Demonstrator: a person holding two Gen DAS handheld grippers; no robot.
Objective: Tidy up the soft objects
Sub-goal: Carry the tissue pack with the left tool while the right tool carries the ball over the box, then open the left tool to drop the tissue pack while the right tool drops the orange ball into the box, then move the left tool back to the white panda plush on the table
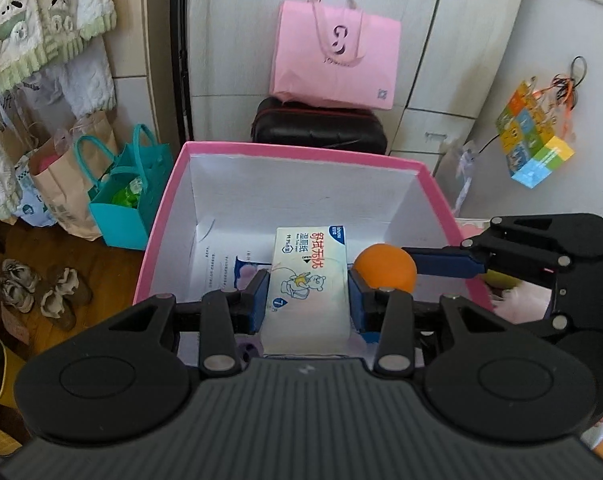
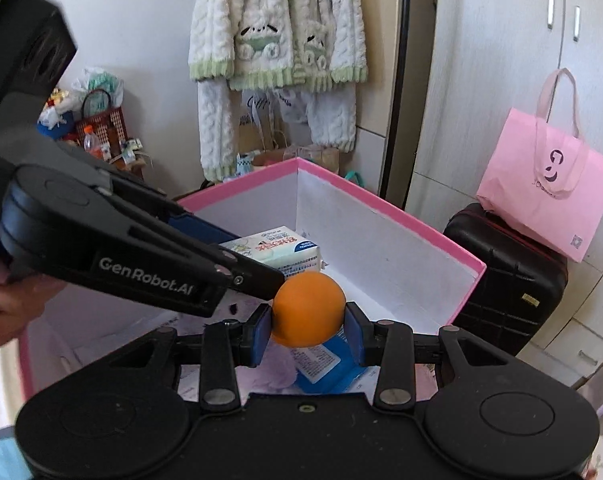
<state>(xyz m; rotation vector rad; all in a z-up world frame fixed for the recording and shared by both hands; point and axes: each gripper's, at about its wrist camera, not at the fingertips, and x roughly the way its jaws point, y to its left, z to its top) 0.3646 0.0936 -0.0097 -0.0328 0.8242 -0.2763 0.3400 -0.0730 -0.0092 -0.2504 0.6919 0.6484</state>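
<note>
Cluttered bedroom corner, with a pink tote (image 1: 335, 56) on a black case behind our pink box (image 1: 301, 150). We judge the sorting part done: other packets already lie inside. Our left tongs (image 1: 308, 294) grip a tissue pack (image 1: 307, 276) over the box; our right tongs (image 2: 308, 326) clamp an orange ball (image 2: 308, 308) just right of it.

Black grippers (image 2: 307, 326), blue pads (image 2: 261, 334) (GenRobot.AI lettering)
</note>
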